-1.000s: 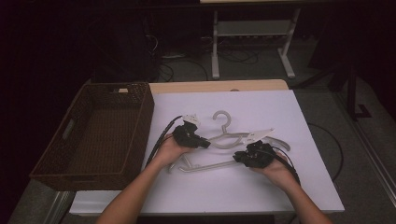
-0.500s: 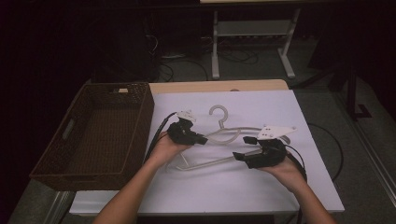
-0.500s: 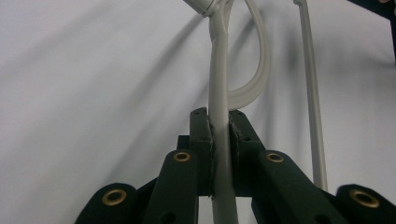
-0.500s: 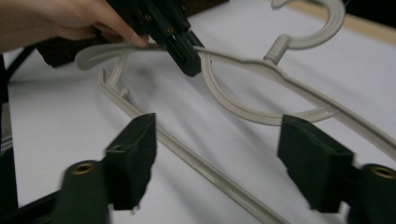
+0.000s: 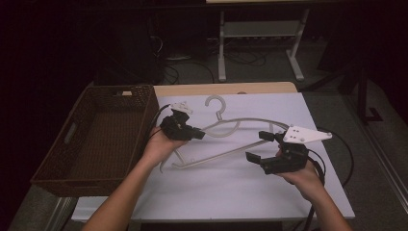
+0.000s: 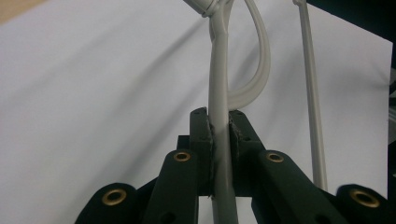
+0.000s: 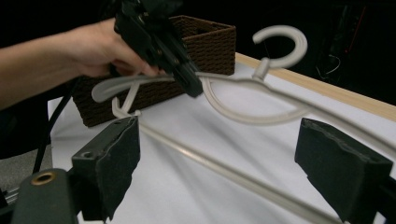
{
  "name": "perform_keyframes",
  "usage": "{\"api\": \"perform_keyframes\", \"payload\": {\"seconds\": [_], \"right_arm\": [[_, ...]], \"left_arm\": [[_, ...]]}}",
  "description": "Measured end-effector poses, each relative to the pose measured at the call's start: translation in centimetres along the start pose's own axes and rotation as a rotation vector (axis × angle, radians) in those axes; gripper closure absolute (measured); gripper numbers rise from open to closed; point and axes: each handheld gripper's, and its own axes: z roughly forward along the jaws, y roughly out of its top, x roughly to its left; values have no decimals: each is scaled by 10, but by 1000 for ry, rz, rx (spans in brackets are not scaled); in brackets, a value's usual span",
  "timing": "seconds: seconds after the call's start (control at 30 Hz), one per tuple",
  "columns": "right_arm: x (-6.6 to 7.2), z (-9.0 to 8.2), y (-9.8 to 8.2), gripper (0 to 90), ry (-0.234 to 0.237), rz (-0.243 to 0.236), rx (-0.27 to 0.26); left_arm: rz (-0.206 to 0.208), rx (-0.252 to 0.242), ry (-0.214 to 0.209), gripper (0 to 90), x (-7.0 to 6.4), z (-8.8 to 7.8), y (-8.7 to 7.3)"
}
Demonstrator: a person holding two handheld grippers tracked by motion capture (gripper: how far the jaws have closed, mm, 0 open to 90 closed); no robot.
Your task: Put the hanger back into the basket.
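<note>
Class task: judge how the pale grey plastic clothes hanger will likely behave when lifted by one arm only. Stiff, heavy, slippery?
The pale grey plastic clothes hanger probably stays stiff: clamped by the left tongs alone, it keeps its shape. It seems light, being thin rods. Its smooth surface might slip or swivel in the pads.

The left gripper [image 5: 197,135] is clamping its jaws on the hanger [image 5: 240,127], with the pads pressing the grey bar from both sides in the left gripper view. The left hand [image 5: 161,144] is gripping the tool from below, the forearm entering from the bottom edge. The right gripper [image 5: 262,146] is standing with its jaws wide apart, having just been opening, with nothing pressed between the pads. The right hand [image 5: 303,175] is supporting it, jaws pointing left.
</note>
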Motion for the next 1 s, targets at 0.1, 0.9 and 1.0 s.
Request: {"api": "perform_keyframes", "payload": {"seconds": [0.1, 0.9, 1.0], "right_arm": [[0, 0, 1, 137, 1, 3, -4], [-2, 0, 0, 136, -25, 9, -2], [-3, 1, 0, 136, -28, 5, -4]], "left_arm": [[-1, 3, 25, 832, 3, -13, 3], [-31, -30, 161, 831, 22, -103, 9], [-37, -36, 198, 831, 31, -126, 0]]}}
